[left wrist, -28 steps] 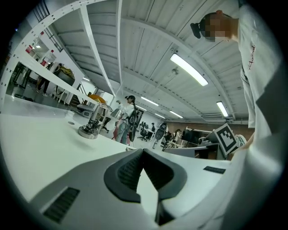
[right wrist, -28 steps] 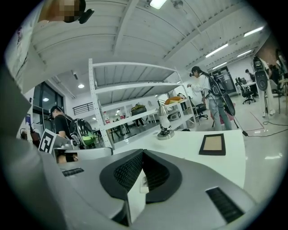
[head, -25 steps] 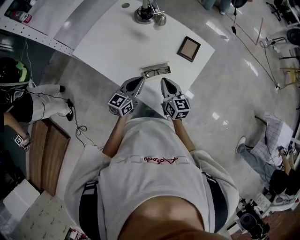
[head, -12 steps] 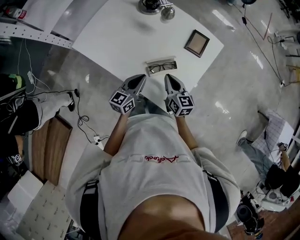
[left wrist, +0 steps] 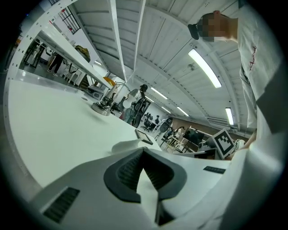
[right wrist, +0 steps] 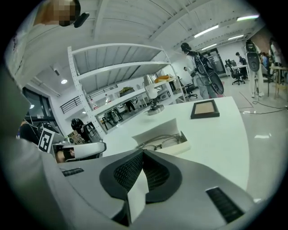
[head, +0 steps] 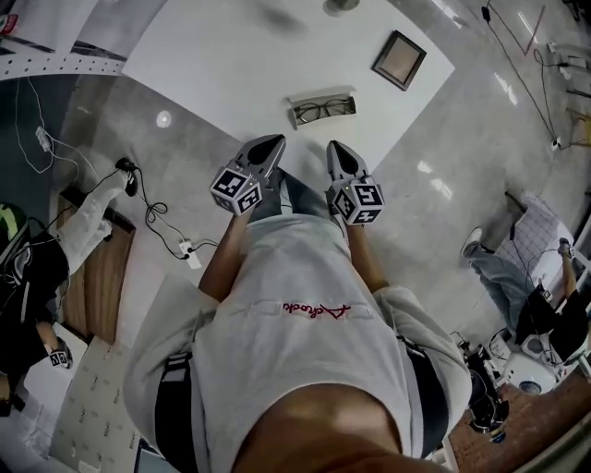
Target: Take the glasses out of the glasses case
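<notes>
— Both tongs sit lower than a second ago. The left gripper [head: 272,140] and the right gripper [head: 334,146] are close in front of the wearer's shirt [head: 295,305], and the gap up to the glasses case [head: 321,109] has widened.

— How do the jaws stand?

— Together on both, tip against tip, with nothing between them. Each gripper view shows me its dark ribbed pads meeting in a closed point.

— And the glasses?

— I see the glasses [head: 323,110] lying in the open case, a little in from the near corner of the white table [head: 212,65]. The right gripper view gives me the rims and the raised lid behind them. From the left gripper view, only a white wall of the case rises above the jaws, and the glasses are hidden behind it.

— Are the tips over the table?

— I can't tell. The grippers cover the near corner in the head view, so the table's edge there is lost to me.

— Anything else up there?

— A picture frame [head: 399,59] lies flat near the right corner, well apart from the case. A round metal base [head: 340,4] stands towards the far edge, and the top of the head view cuts it off. People on the floor [head: 434,175] at both sides are partly out of the picture.
</notes>
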Action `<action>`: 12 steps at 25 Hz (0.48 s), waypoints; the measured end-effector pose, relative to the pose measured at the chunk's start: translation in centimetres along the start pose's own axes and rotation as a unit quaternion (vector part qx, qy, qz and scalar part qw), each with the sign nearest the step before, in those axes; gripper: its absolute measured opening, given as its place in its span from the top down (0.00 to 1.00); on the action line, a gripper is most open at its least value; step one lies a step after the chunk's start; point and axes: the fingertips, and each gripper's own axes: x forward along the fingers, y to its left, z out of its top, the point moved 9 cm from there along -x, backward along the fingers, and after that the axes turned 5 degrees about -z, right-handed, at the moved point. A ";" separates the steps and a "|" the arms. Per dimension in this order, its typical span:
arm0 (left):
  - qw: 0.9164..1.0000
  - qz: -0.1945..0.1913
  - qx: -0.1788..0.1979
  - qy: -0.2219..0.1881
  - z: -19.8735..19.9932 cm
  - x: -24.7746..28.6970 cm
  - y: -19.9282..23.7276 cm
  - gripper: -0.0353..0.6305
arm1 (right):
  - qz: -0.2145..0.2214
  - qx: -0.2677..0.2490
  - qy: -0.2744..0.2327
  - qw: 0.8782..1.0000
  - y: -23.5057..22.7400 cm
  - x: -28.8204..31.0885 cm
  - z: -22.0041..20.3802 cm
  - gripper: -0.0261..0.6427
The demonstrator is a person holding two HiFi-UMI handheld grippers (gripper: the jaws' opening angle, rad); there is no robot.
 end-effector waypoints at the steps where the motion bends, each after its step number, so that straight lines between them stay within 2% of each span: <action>1: 1.000 0.000 -0.003 0.002 -0.2 0.1 0.1 0.95 | -0.001 0.000 0.007 1.000 -0.2 -0.1 -0.4 0.91; 7: 1.000 0.001 -0.010 0.009 -0.9 0.4 0.2 0.95 | 0.003 -0.006 0.036 0.999 -0.9 -0.4 -1.9 0.91; 12: 1.000 0.007 -0.014 0.008 -0.9 0.3 0.1 0.95 | 0.013 -0.022 0.038 0.999 -1.2 1.2 -1.3 0.91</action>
